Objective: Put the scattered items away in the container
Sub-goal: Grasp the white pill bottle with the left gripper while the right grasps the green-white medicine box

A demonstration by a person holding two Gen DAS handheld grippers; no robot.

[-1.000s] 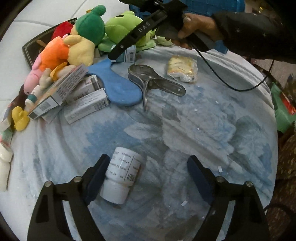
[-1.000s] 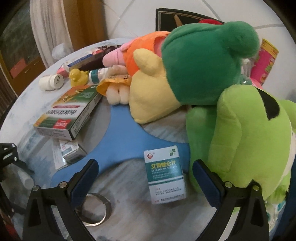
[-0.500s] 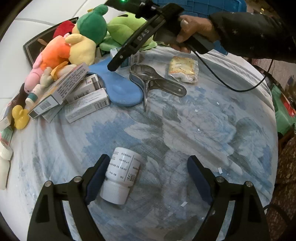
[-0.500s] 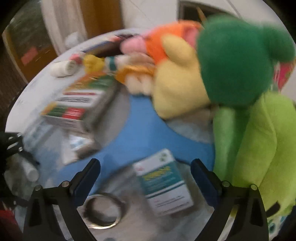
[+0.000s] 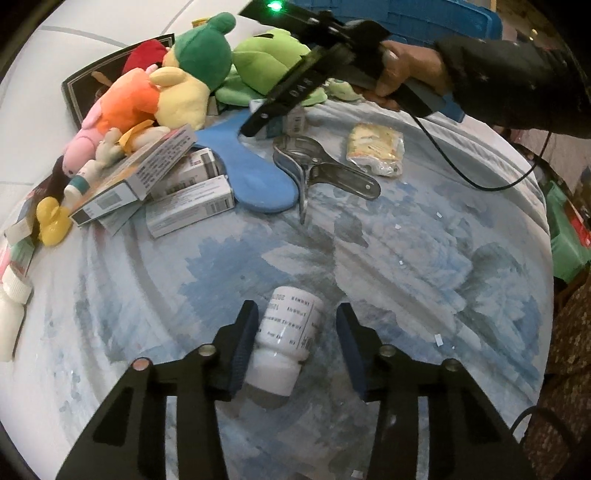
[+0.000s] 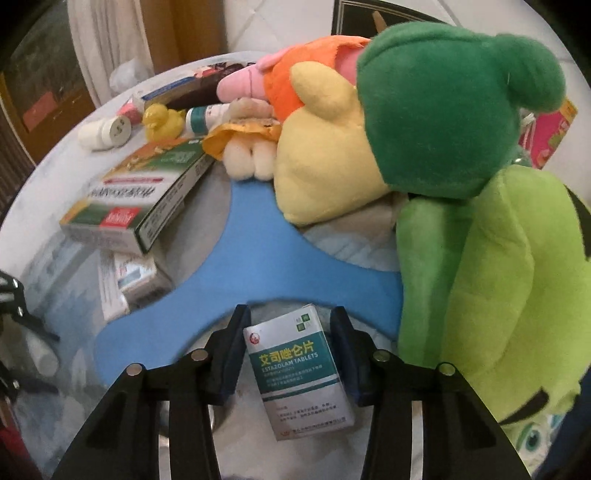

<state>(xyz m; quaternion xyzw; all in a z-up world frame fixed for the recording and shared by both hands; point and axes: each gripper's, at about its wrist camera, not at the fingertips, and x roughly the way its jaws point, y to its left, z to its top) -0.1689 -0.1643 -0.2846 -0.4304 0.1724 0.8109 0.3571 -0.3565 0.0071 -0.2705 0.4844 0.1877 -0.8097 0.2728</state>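
A white pill bottle [image 5: 286, 339] lies on its side on the near part of the desk [image 5: 424, 266], cap toward the camera. The left gripper [image 5: 295, 347] straddles it with jaws spread: the left pad touches or nearly touches the bottle, the right pad stands apart from it.

At the far side, a small teal-and-white tablet box [image 6: 299, 373] marked "Estazolam Tablets" lies flat, just beside a blue flat three-armed piece [image 6: 258, 266]. The right gripper [image 6: 291, 354] brackets this box with jaws close on either side; whether they press it I cannot tell.

Right of the box sits a light green plush [image 6: 491, 295], and behind it a dark green and yellow plush [image 6: 406, 122] with an orange and pink one [image 6: 295, 74] further left. Larger medicine boxes [image 5: 147, 173] are heaped on the left, near a yellow duck [image 5: 51, 221]. A metal clip [image 5: 317, 166] and a wrapped packet [image 5: 375, 153] lie to the right of the blue piece. A blue container [image 5: 406, 18] stands at the far edge.
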